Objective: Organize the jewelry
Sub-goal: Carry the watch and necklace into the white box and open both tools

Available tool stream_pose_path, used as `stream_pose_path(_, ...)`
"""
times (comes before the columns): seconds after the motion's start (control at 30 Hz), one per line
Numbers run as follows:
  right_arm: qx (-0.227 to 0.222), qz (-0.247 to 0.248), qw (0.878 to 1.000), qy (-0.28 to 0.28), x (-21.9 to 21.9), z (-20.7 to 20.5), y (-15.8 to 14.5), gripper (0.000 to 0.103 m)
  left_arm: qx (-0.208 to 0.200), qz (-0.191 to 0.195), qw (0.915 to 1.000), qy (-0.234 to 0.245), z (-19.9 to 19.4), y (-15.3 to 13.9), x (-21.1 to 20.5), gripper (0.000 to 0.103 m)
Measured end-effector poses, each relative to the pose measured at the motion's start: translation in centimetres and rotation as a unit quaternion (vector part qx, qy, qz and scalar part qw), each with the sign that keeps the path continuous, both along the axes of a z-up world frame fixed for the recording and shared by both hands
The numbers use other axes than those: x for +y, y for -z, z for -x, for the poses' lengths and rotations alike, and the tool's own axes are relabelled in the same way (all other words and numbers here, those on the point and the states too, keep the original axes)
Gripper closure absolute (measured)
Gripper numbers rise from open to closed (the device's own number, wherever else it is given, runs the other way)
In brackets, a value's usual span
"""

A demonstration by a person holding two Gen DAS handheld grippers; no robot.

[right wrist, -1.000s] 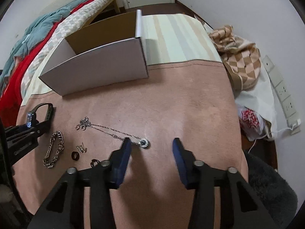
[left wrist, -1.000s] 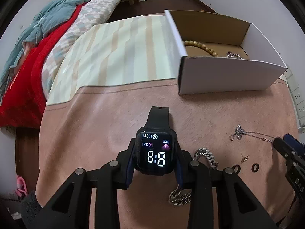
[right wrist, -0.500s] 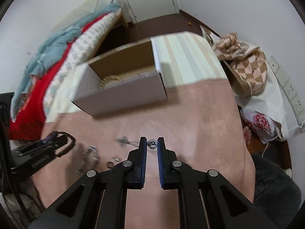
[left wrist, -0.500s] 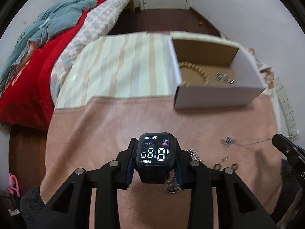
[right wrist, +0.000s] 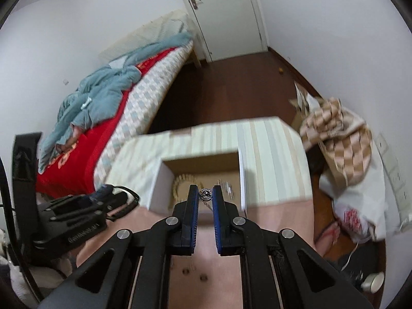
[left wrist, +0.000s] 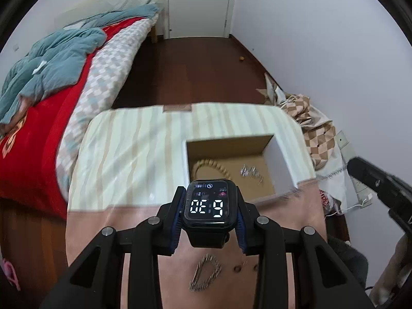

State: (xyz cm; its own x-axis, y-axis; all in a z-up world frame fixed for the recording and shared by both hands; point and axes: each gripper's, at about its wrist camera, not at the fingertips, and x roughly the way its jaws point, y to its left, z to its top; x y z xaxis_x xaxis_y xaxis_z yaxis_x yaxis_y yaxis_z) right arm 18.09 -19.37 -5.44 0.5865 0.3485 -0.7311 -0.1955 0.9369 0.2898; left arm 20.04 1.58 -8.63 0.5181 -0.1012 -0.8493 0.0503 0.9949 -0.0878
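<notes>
My left gripper [left wrist: 209,207] is shut on a black smartwatch [left wrist: 208,206] with a lit screen and holds it high above the pink cloth, in front of the open cardboard box [left wrist: 280,167]. The box holds a wooden bead bracelet [left wrist: 206,166] and a silver piece [left wrist: 251,172]. My right gripper [right wrist: 205,195] is shut on the round pendant of a thin necklace [right wrist: 205,193], whose chain hangs down between the fingers, just before the box [right wrist: 159,185]. A silver chain bracelet [left wrist: 206,274] and small rings [left wrist: 237,267] lie on the cloth below.
The table has a pink cloth [left wrist: 97,231] in front and a striped cloth [left wrist: 128,149] behind. A bed with red and teal bedding [left wrist: 51,72] stands to the left. A checked bag [right wrist: 340,134] and a wall lie to the right.
Both grippers have risen and moved toward the box. The right gripper closed on the necklace pendant and lifted it off the cloth. The watch stays gripped in the left.
</notes>
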Motion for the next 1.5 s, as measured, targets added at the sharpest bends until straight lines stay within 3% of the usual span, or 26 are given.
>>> stream_pose_path(0.17, 0.002, -0.005, 1.000, -0.020, 1.1, -4.6, -1.3, 0.092, 0.022, 0.013, 0.9996, 0.008, -4.1, 0.7, 0.1, 0.072)
stream_pose_path(0.5, 0.087, 0.013, 0.995, -0.039, 2.7, -12.1, 5.3, 0.092, 0.085, 0.009, 0.9963, 0.010, -9.4, 5.6, 0.0, 0.072)
stream_pose_path(0.8, 0.105, 0.031, 0.993, -0.045, 3.0, -14.2, 7.9, 0.092, 0.116, 0.010, 0.9932, 0.010, -11.2, 7.2, -0.5, 0.071)
stream_pose_path(0.83, 0.116, 0.030, 0.992, -0.049, 3.0, -14.5, 8.2, 0.091, 0.118, 0.015, 0.9928, 0.006, -11.4, 7.2, -0.4, 0.069)
stream_pose_path(0.97, 0.145, 0.024, 0.988, -0.043, 2.6, -15.0, 9.1, 0.089, 0.098, 0.016, 0.9951, -0.004, -11.3, 6.1, 0.0, 0.034)
stream_pose_path(1.0, 0.148, 0.026, 0.988, -0.042, 2.5, -15.0, 9.2, 0.087, 0.091, 0.014, 0.9957, -0.007, -11.2, 5.7, 0.1, 0.032)
stream_pose_path(1.07, 0.147, 0.025, 0.988, -0.042, 2.3, -14.7, 9.0, 0.071, 0.081, 0.006, 0.9966, -0.012, -11.0, 4.9, 0.4, 0.030)
stream_pose_path(1.13, 0.143, 0.026, 0.989, -0.042, 2.2, -14.3, 8.5, 0.063, 0.073, 0.004, 0.9971, -0.020, -10.8, 4.3, 0.9, 0.027)
stream_pose_path(1.23, 0.135, 0.034, 0.989, -0.043, 2.2, -13.5, 7.7, 0.052, 0.054, -0.010, 0.9977, -0.039, -9.8, 3.4, 2.0, 0.008)
stream_pose_path(1.43, 0.113, 0.117, 0.986, -0.028, 2.9, -10.9, 7.5, 0.012, 0.035, -0.055, 0.9951, -0.074, -7.2, 3.7, 3.6, 0.001)
stream_pose_path(1.5, 0.113, 0.142, 0.983, -0.020, 3.2, -9.9, 8.1, 0.007, 0.038, -0.064, 0.9941, -0.079, -6.3, 4.3, 3.8, 0.001)
